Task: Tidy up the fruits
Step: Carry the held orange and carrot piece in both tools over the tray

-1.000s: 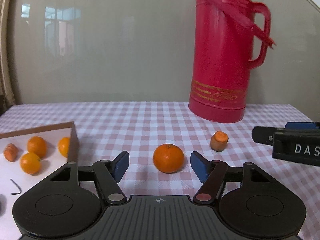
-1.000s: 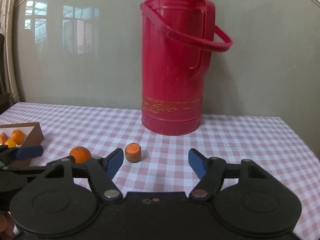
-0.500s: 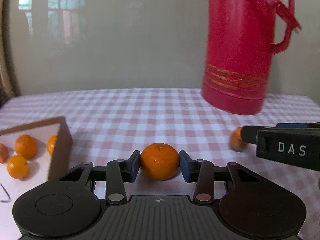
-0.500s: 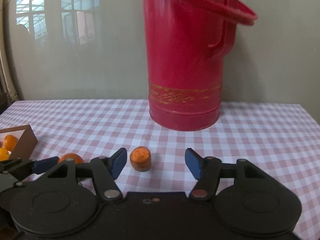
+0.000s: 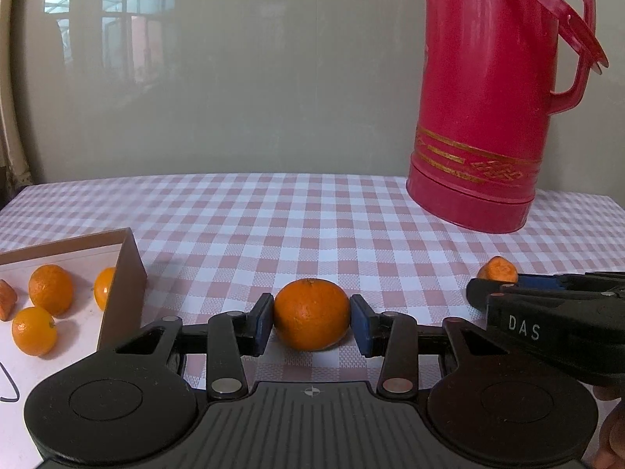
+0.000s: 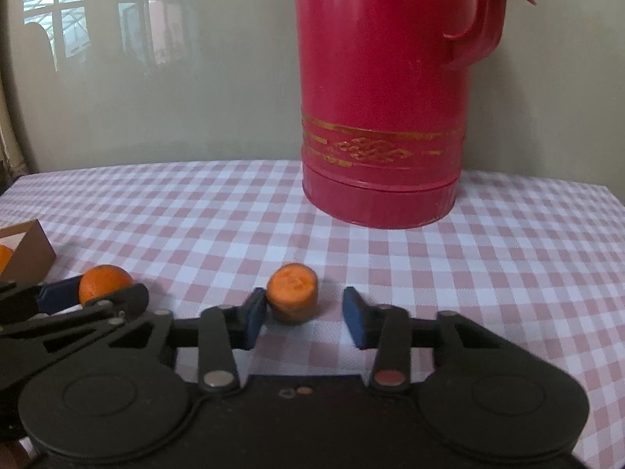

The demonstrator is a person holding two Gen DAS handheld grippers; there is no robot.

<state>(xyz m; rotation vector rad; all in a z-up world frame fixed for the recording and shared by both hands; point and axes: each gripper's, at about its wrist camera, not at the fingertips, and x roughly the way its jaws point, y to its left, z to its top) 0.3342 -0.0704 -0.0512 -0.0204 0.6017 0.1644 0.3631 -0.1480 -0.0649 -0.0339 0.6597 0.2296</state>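
Near the middle of the checked tablecloth [image 5: 312,226], just right of the box [image 5: 121,285], a mandarin [image 5: 311,314] is clamped by the left gripper [image 5: 311,326], jaws just closed on it. Further right, a carrot chunk [image 6: 292,297] is flanked by the right gripper [image 6: 304,318], which has just been closing: left pad touching, right pad not quite there.

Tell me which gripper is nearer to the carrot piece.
Right. The right gripper has just been closing around the carrot piece, one pad touching it. The left gripper, just closed on the orange, sits to the carrot's left.
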